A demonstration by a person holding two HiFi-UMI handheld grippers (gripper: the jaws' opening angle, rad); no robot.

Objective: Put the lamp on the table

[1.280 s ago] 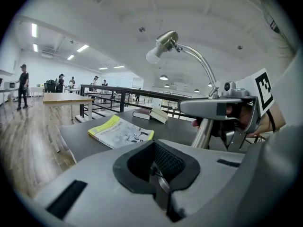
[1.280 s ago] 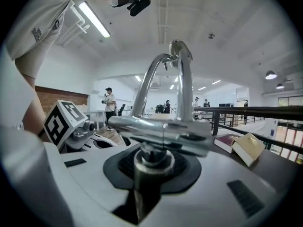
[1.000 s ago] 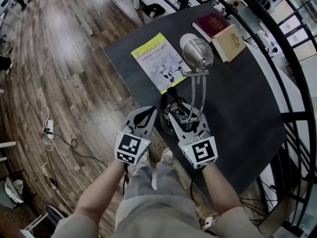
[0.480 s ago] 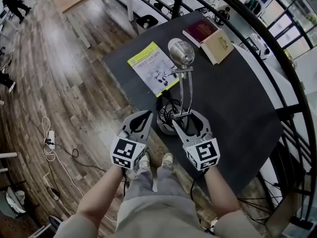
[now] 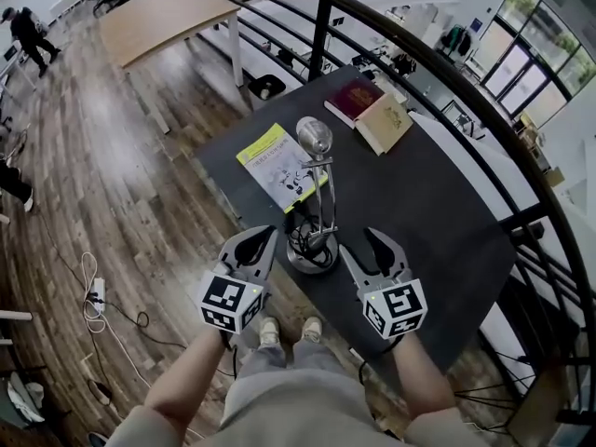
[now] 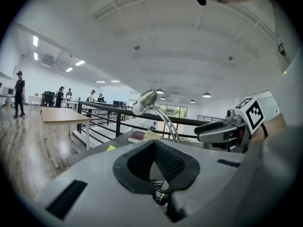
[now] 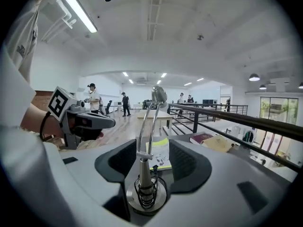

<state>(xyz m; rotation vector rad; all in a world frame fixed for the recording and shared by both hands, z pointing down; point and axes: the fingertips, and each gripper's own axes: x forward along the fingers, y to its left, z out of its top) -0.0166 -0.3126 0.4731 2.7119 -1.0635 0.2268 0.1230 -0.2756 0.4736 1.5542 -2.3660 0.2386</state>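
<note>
The silver lamp (image 5: 315,194) stands upright on the dark table (image 5: 419,203), its round base near the front corner and a black cord (image 5: 300,231) coiled at its foot. My right gripper (image 5: 361,245) hangs open just right of the base and touches nothing. In the right gripper view the lamp (image 7: 144,174) shows between the wide jaws (image 7: 147,160), clear of both pads. My left gripper (image 5: 261,240) is open left of the base, off the table's edge. In the left gripper view the lamp's head (image 6: 144,100) rises beyond the jaws (image 6: 158,167).
A yellow booklet (image 5: 279,164) lies behind the lamp. A red book (image 5: 352,101) and a tan book (image 5: 384,124) sit at the far corner. A black railing (image 5: 447,73) runs along the table's far side. A wooden table (image 5: 163,17) stands beyond.
My right gripper has opened, let go of the lamp and drawn back to the right. The lamp now stands free. The left gripper has shifted slightly left.
</note>
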